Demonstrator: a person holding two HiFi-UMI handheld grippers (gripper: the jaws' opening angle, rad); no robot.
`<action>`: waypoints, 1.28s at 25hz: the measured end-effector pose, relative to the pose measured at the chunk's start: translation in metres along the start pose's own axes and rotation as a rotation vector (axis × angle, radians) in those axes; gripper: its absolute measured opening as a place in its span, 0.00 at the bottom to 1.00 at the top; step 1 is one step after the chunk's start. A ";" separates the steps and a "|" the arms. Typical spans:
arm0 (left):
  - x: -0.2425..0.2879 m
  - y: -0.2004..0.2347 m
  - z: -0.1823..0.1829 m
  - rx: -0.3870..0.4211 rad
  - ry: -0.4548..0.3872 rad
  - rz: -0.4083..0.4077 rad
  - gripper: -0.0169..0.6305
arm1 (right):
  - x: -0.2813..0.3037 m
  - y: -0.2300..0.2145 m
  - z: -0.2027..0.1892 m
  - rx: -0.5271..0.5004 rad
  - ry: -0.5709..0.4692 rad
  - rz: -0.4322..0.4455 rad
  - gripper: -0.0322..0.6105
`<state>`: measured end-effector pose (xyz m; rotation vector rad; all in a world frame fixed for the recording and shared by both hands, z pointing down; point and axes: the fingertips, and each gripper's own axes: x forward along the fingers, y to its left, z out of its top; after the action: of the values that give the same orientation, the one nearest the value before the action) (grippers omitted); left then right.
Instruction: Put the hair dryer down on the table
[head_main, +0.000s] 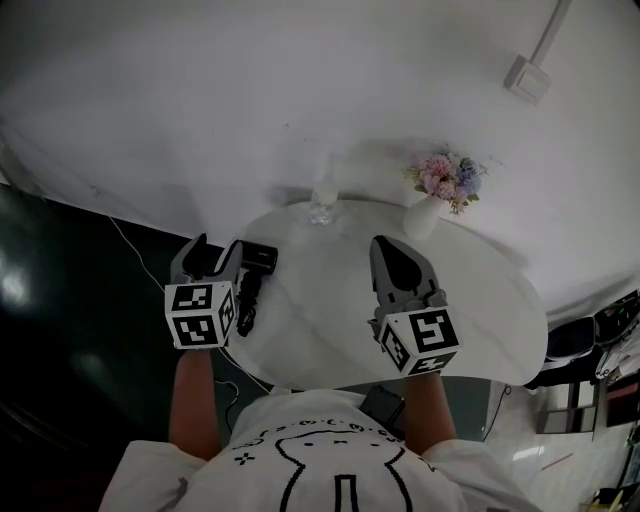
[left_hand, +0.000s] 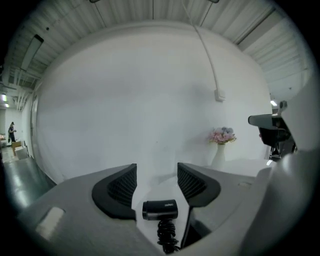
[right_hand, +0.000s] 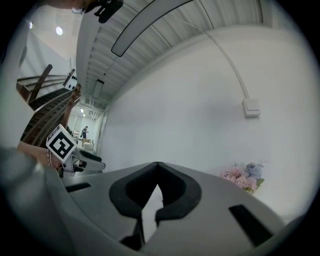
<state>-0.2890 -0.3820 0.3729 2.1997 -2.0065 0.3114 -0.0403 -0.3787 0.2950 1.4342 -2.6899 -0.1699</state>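
The left edge of the counter (head_main: 480, 300) is taken up by the hair dryer (head_main: 258, 257) and its coiled cord (head_main: 246, 300), close by the left tool (head_main: 218, 246), whose jaws are held apart. A glass (head_main: 322, 205) is stood at the far edge, and a vase of flowers (head_main: 425, 212) toward the far right. Open surface is left across the middle and right, where only the right tool (head_main: 388, 245), jaws together, is held above.

The coiled cord (left_hand: 168, 234) of the hair dryer (left_hand: 160, 209) runs off the left gripper view's bottom edge.
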 end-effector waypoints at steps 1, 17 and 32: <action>-0.004 0.000 0.008 0.019 -0.032 0.007 0.41 | 0.000 -0.001 0.003 -0.003 -0.006 -0.002 0.05; -0.069 0.004 0.116 0.213 -0.432 0.056 0.05 | -0.012 -0.007 0.038 -0.055 -0.088 -0.025 0.05; -0.092 -0.001 0.128 0.252 -0.472 0.051 0.05 | -0.023 0.002 0.055 -0.079 -0.129 -0.034 0.04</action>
<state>-0.2888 -0.3252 0.2262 2.5719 -2.3744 0.0500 -0.0360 -0.3551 0.2399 1.4950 -2.7256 -0.3786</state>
